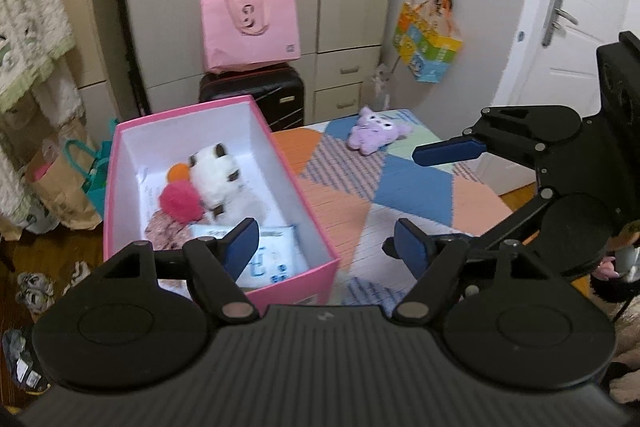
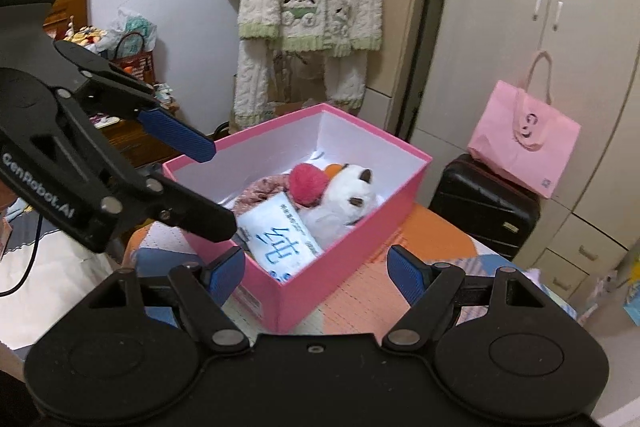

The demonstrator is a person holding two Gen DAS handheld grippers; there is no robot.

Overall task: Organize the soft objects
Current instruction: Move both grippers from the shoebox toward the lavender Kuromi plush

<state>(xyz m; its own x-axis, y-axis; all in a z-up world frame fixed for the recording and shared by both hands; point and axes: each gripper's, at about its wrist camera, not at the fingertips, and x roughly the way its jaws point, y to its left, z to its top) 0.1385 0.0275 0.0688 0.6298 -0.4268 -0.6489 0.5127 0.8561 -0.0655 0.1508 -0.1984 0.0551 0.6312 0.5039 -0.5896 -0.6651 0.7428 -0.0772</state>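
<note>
pale wardrobe doors and a white door stand behind a table covered with a patchwork cloth of orange, blue and striped pieces. on it stands the open pink cardboard box with white inside, and it already holds a white plush animal with brown ears, a red fluffy ball, an orange ball, a pinkish knitted piece and a white soft pack with blue print.

one soft thing is not yet in the box: the small purple plush toy. it lies on the cloth, well apart from the box. from the left tool it is ahead and a little to the right side, beyond the tips. its long axis goes about across the view, head toward the left. the left tool is wide open and holds nothing; the box corner is just ahead of its left finger.

the right tool is also open and empty, and it looks nearer to the purple toy. in its own view it faces the box, and the toy is out of this view, so i judge it must turn to the right before the reach.
</note>
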